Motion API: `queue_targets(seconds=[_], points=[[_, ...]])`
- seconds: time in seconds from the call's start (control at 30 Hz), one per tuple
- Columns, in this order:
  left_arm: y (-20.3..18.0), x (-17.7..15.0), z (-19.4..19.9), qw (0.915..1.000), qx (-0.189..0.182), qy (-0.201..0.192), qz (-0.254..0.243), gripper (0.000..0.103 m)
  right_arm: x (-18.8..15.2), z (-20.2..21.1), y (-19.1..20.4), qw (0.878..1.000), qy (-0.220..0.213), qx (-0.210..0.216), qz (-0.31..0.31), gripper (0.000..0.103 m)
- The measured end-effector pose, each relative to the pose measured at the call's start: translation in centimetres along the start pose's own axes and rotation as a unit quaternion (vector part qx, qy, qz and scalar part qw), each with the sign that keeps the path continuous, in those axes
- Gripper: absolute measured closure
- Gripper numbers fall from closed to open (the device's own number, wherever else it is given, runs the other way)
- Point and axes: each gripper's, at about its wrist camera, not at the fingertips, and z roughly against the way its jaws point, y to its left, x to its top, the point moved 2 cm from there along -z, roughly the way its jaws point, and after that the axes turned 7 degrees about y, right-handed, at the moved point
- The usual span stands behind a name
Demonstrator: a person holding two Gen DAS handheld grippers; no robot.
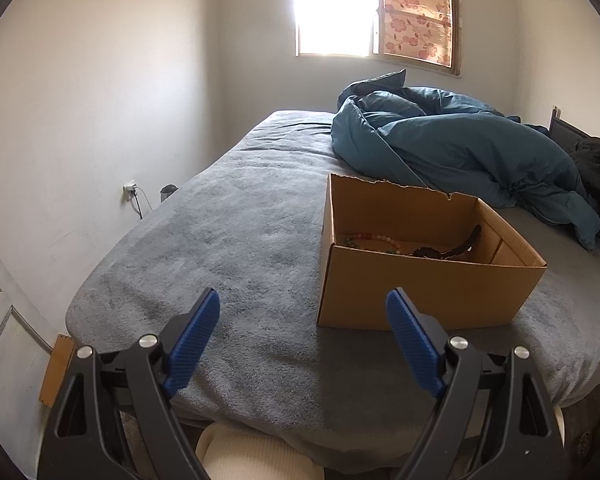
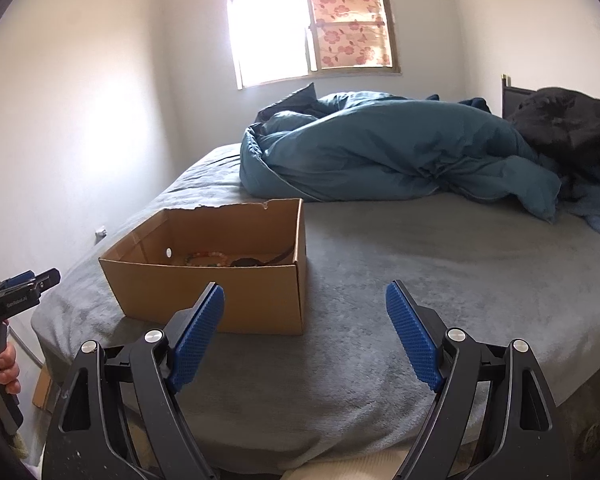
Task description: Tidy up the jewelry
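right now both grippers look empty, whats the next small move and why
Probably ease the right gripper forward over the cardboard box, toward the bead bracelet. Both it and the left gripper hang open and empty short of the box, and the only jewelry in sight lies inside it on the bed.
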Motion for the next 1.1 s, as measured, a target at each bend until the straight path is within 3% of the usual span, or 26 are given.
queue_targets(seconds=[0.7,1.1], points=[[0.0,0.2,0.3,1.0000,0.000,0.008,0.002,0.020,0.3,-0.3,0.5,1.000,0.011,0.001,0.001,0.024],[-0.5,0.7,1.4,0.9995,-0.011,-0.029,0.009,0.020,0.0,-0.1,1.4,1.000,-0.007,0.005,0.016,0.024]])
